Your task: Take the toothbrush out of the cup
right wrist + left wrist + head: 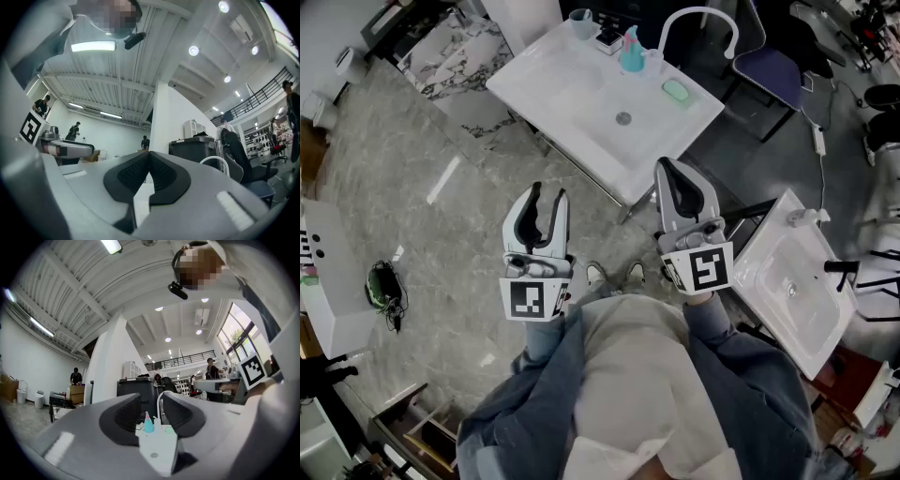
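A grey marbled floor [441,187] fills most of the head view. A white sink counter [581,94] stands on it, ahead of the person [637,394] and well apart from both grippers. A second white basin [787,281] sits at the person's right, near the right gripper.

The left gripper [549,192] is held in the air over the floor with its jaws spread apart. In the left gripper view [151,401] nothing stands in the gap. Only the far-off sink counter [157,446] and its teal pump bottle [148,423] show through it.

The right gripper [664,167] is held level with the left one and points toward the near corner of the sink counter. In the right gripper view [149,157] its ribbed black pads [133,173] are pressed together at the tips, pinching nothing and touching nothing.

An arched white faucet [703,19] rises at the far edge of the sink counter. The cup [579,19] stands at the far left corner, to the left of the teal pump bottle [630,52]. A green soap bar [675,90] lies to the right of the bottle. The cup is too small in this view to make out the toothbrush inside it.
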The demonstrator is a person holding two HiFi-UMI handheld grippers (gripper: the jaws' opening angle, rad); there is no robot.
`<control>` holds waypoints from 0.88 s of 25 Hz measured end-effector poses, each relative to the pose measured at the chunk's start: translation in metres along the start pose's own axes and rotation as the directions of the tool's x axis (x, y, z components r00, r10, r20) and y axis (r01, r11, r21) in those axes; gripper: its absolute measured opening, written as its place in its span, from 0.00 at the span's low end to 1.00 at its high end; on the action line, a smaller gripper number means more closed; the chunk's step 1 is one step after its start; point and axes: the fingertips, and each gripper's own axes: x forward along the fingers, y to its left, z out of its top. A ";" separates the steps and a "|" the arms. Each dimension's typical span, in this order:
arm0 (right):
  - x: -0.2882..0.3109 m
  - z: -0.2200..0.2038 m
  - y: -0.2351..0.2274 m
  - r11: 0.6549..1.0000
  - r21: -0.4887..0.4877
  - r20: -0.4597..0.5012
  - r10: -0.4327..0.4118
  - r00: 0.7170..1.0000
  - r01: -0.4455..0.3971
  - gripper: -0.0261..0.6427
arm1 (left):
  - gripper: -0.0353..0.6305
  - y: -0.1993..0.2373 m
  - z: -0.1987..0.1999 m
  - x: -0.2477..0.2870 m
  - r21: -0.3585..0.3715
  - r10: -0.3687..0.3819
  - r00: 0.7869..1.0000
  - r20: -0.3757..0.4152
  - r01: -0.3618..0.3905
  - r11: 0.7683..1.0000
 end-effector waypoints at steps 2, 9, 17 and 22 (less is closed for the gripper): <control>0.000 0.000 0.000 1.000 -0.001 -0.003 0.002 1.000 -0.002 0.05 | 0.32 0.000 0.000 0.000 0.003 0.003 1.000 -0.005 -0.003 1.000; 0.000 -0.001 -0.001 1.000 0.002 0.000 0.004 1.000 -0.004 0.05 | 0.32 0.000 -0.001 0.000 0.003 0.011 1.000 -0.008 -0.011 1.000; -0.005 0.004 -0.005 0.998 0.050 0.043 0.025 0.999 -0.027 0.05 | 0.32 -0.005 0.000 0.002 0.009 0.018 1.000 -0.012 -0.017 1.000; -0.006 0.003 -0.013 0.999 0.032 0.032 0.028 0.999 -0.029 0.05 | 0.32 -0.010 0.001 0.008 0.008 0.027 1.000 -0.008 -0.026 1.000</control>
